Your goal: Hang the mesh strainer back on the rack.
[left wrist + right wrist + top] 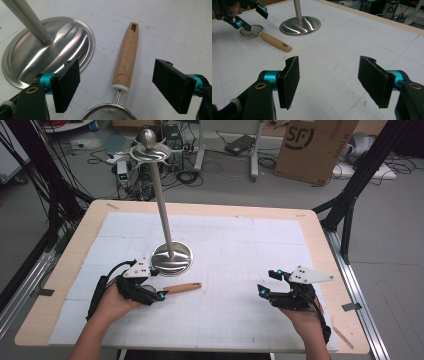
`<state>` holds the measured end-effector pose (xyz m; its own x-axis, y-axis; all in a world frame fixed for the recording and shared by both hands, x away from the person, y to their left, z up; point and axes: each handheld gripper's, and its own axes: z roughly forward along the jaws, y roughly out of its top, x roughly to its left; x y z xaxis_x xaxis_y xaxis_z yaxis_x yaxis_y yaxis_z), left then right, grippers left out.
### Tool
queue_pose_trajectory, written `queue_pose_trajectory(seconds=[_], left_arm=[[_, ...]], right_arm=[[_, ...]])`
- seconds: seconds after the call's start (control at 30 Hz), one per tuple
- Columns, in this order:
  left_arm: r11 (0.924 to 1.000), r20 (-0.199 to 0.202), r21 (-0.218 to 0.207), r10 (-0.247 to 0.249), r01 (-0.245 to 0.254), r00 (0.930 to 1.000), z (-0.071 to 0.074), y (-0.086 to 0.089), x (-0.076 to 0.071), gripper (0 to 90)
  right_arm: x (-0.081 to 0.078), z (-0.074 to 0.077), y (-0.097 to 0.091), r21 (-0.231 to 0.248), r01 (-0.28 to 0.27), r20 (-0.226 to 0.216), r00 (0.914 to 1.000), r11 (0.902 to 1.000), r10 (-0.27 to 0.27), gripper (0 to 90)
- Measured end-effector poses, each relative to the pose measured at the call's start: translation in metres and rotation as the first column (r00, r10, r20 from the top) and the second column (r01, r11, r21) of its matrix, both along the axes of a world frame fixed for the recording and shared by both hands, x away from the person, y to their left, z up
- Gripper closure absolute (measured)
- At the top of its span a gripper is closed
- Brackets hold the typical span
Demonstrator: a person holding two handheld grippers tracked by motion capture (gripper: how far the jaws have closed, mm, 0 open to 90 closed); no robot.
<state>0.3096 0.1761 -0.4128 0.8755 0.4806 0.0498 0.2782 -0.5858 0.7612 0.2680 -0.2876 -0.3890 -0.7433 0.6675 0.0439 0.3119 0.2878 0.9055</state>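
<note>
A small mesh strainer with a wooden handle [182,288] lies on the white mat, handle pointing right. My left gripper [157,283] hovers open over it. In the left gripper view, the handle [126,57] runs up between the two pads [66,85], and the mesh bowl's rim [108,113] peeks in at the bottom. Neither pad touches it. My right gripper [266,281] is open above bare mat at the right, holding nothing. In the right gripper view, this gripper [332,80] faces the strainer [251,30] and the left gripper [249,17] far off.
A steel stand rises from a round base [171,258] just behind the strainer, its pole [162,205] topped by hooks and a knob. The base [50,50] lies close to the left jaw. The wooden table's edge [310,215] frames the mat. A cardboard box [312,145] sits on the floor beyond.
</note>
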Motion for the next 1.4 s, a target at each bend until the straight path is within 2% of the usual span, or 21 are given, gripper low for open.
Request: queue_pose_trajectory(seconds=[0.13, 0.33, 0.4, 0.47, 0.67, 0.73, 0.83, 1.0, 1.37, 1.4], left_arm=[[0.9980, -0.021, 0.062, -0.011, 0.012, 0.9997, -0.001, -0.006, 0.006, 26.7], [0.9891, -0.071, 0.143, -0.024, 0.034, 0.9972, -0.004, -0.013, 0.010, 32.8], [0.9863, -0.093, 0.156, -0.038, 0.053, 0.9949, -0.003, -0.014, 0.012, 37.8], [0.9872, -0.117, 0.150, -0.037, 0.055, 0.9924, -0.003, -0.016, 0.014, 41.8], [0.9683, -0.154, 0.224, -0.076, 0.110, 0.9851, -0.003, -0.025, 0.017, 48.5], [0.9668, -0.161, 0.227, -0.081, 0.117, 0.9836, -0.003, -0.028, 0.018, 50.6], [0.9593, -0.183, 0.252, -0.082, 0.127, 0.9798, -0.002, -0.030, 0.019, 57.4], [0.9508, -0.210, 0.279, -0.076, 0.134, 0.9748, -0.007, -0.031, 0.021, 61.6], [0.9546, -0.211, 0.287, -0.017, 0.079, 0.9774, -0.005, -0.034, 0.018, 68.4], [0.9514, -0.210, 0.296, -0.020, 0.083, 0.9775, -0.004, -0.034, 0.018, 68.4]], right_arm=[[0.000, -0.001, 0.000, 0.002, 0.000, -0.004, 1.0000, 1.0000, 0.000, 33.2], [0.000, -0.002, 0.001, -0.008, -0.004, -0.008, 1.0000, 1.0000, 0.004, 33.2], [0.001, -0.002, 0.002, -0.009, -0.006, -0.009, 0.9999, 0.9999, 0.006, 33.2], [0.001, -0.002, 0.003, -0.008, -0.010, -0.007, 0.9999, 0.9999, 0.010, 33.2], [0.001, -0.001, 0.002, -0.002, -0.007, -0.010, 0.9999, 1.0000, 0.007, 33.2], [0.001, -0.001, 0.001, -0.004, -0.006, -0.006, 1.0000, 1.0000, 0.006, 33.2], [0.001, -0.001, 0.001, -0.004, -0.005, -0.009, 0.9999, 1.0000, 0.005, 33.2], [0.001, -0.002, 0.001, -0.002, -0.005, -0.011, 0.9999, 1.0000, 0.005, 33.2], [0.001, -0.002, 0.002, -0.004, -0.008, -0.011, 0.9999, 1.0000, 0.008, 33.2], [0.001, -0.002, 0.002, -0.004, -0.011, -0.009, 0.9999, 0.9999, 0.011, 33.2]])
